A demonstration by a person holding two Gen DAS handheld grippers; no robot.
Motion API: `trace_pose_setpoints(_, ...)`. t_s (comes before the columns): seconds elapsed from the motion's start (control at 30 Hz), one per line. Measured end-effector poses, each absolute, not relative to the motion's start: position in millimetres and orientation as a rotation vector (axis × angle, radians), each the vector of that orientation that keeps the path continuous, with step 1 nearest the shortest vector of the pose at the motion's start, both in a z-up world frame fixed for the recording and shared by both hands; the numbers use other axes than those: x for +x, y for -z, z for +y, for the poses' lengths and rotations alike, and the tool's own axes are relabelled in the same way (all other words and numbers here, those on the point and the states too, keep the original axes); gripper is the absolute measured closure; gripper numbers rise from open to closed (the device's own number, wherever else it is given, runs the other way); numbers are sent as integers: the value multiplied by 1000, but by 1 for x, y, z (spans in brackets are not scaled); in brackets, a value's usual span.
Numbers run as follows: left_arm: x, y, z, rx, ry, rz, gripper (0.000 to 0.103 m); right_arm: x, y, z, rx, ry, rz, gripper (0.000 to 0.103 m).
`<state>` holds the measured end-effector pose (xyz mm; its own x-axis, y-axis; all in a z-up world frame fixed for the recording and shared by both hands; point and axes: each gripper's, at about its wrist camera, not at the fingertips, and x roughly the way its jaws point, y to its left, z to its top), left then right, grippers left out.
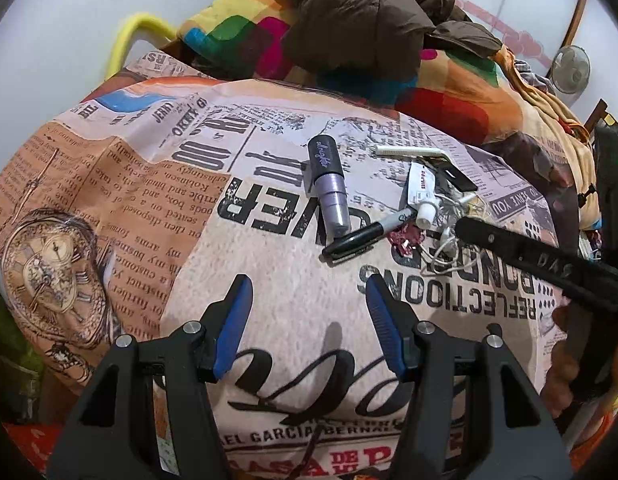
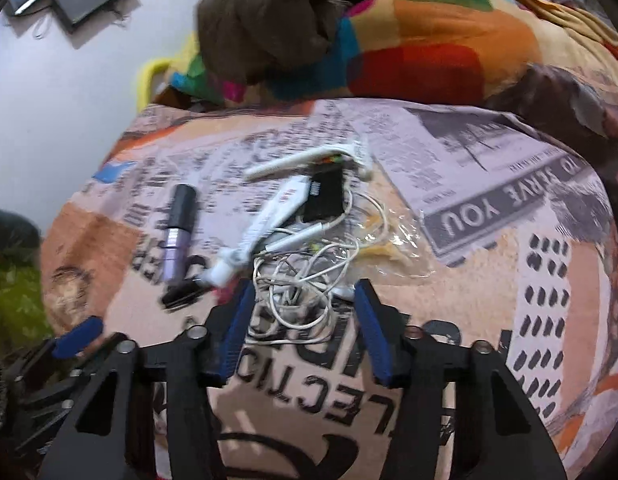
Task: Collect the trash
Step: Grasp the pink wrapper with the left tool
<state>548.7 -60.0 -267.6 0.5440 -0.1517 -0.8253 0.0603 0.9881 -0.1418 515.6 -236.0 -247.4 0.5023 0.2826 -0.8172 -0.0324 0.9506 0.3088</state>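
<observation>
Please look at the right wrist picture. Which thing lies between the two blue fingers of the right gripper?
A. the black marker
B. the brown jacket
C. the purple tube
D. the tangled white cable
D: the loops of the tangled white cable lie between the fingers of the right gripper, and the pads do not yet press on it.

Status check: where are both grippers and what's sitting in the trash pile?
Left gripper open over bare newspaper-print blanket. Right gripper open, straddling tangled white earphone cable. Black marker, purple tube close by.
</observation>
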Motion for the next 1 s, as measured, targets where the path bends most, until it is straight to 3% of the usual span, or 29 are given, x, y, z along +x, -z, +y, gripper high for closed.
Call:
trace_pose_setpoints(0.03,551,268,-61,-103,129,988,45,516,248,-238,279,-193,1024,64)
trace_pose_setpoints(0.07,554,268,-61,-107,133,987,45,514,248,-238,271,-203,1024,77)
trace_pose_setpoints(0.17,564,269,-62,-110,131,985,45,511,247,-240,275,-235,1024,92)
trace_pose_setpoints(0.53,618,272,-76,-145,106,1009,45,504,226,-262,319,-247,962,97)
trace_pose_setpoints(0.8,600,267,-100,-115,193,1003,46,508,226,-298,326,-143,967,97)
trace_pose_setpoints(0.93,580,273,-118,-32,236,1016,72,506,223,-307,352,-168,964,97)
trace_pose_setpoints(1.0,575,278,-125,-26,262,1030,77,505,221,-308,381,-223,964,96)
